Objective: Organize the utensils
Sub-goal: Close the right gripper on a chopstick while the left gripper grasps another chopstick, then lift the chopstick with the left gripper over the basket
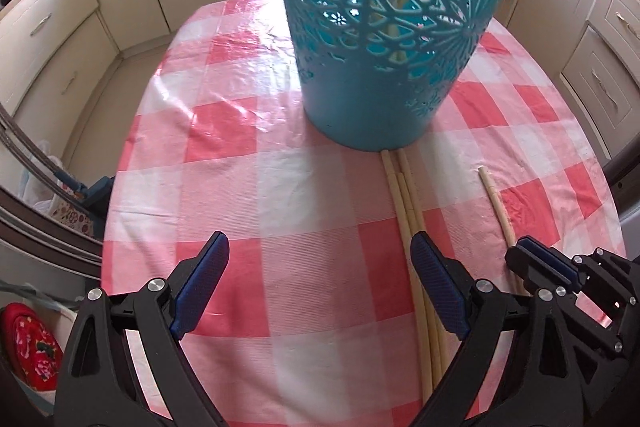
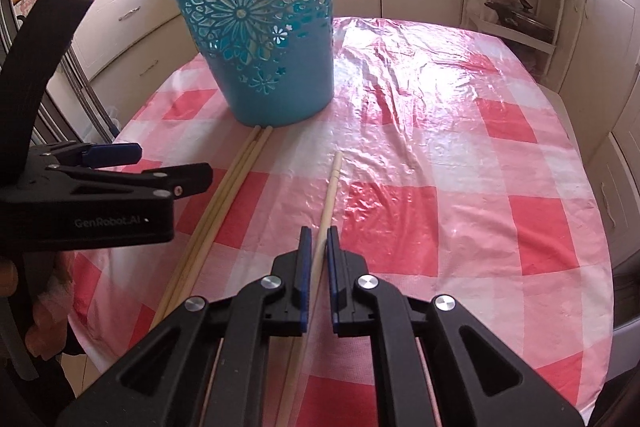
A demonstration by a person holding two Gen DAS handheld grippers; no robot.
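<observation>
Right gripper (image 2: 317, 239) clamped on a single chopstick (image 2: 331, 183) lying on the checked tablecloth (image 2: 460, 187) — near-right of the teal basket (image 2: 260, 27). Left gripper (image 1: 320, 255) wide apart, empty — three chopsticks (image 1: 404, 195) touch the basket's base.

Teal perforated bin (image 2: 264, 27) with floral cutouts, upright on the checkered counter (image 2: 460, 167). Three pale wooden chopsticks (image 2: 224, 195) lying flat side by side, far tips at the bin's base. A fourth chopstick (image 2: 330, 187) lying apart to their right, pinched between closed jaws.
</observation>
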